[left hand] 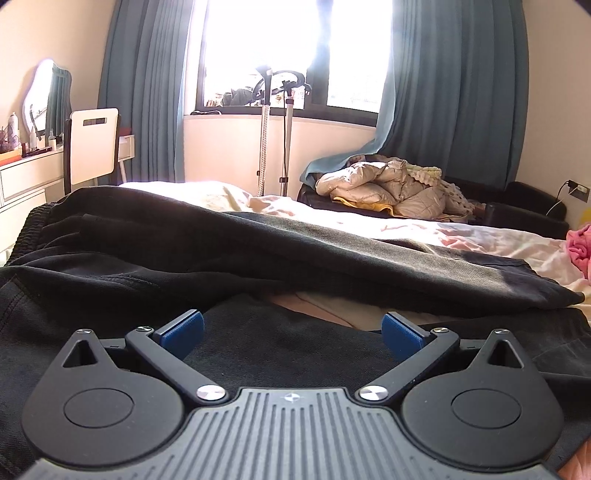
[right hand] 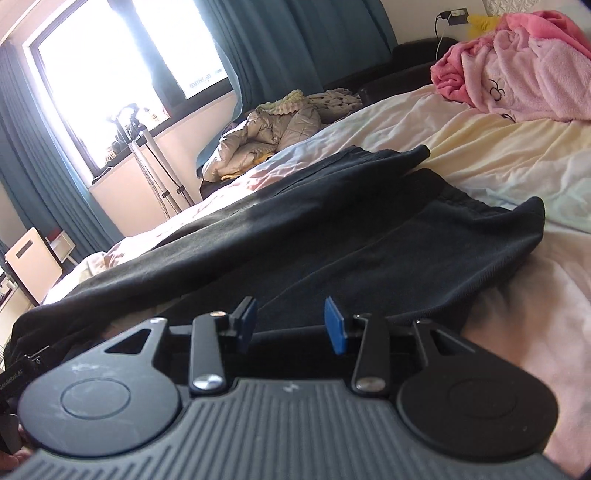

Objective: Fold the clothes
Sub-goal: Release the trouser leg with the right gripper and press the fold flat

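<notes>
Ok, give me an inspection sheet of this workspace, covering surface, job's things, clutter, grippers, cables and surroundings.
Surface: rumpled pale pastel bedsheet on a bed.
Job's things: black fabric trousers spread across the sheet, elastic waistband at the left in the left wrist view, one leg lying over the other.
Clutter: crumpled pink fleece garment at the far corner; beige quilted jacket piled on a dark seat beyond the bed.
Grippers: left gripper open wide, low over the trousers; right gripper open, narrower gap, over the trousers; neither holds cloth.
Cables: white cord plugged into a wall socket.
Surroundings: bright window, blue curtains, white chair, standing garment steamer.
</notes>
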`<state>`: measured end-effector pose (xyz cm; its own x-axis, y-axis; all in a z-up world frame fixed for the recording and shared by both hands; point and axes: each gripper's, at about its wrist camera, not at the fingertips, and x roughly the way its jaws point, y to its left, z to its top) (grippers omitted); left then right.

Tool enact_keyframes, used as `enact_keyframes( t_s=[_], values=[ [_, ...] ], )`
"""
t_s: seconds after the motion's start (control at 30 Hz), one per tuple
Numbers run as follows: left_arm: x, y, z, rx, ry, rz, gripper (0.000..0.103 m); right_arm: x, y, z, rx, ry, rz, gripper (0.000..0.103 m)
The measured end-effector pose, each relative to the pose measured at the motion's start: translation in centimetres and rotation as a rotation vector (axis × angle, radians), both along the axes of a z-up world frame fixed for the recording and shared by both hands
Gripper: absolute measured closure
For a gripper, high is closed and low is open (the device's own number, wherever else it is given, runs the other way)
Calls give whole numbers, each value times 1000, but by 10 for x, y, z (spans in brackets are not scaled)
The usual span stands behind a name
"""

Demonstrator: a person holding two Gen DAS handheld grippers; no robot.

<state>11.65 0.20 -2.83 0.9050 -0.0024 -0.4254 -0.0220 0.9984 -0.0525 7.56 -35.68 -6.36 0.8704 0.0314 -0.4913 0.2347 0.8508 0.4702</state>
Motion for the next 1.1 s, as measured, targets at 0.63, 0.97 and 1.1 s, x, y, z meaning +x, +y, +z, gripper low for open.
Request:
enact_keyframes(
  t_s=[0.63,0.97,1.1],
  values=[
    [61,-136,-20,422,-108,-402,0,13,-27,-4,50,-31,-102,54],
    [136,-294,-66,669,-128,-696,0,16,-66,-5,75,-69,-212,51],
    [152,-335,-81,738,-163,-754,3,16,-78,-10,0,-70,-285,51]
  ],
)
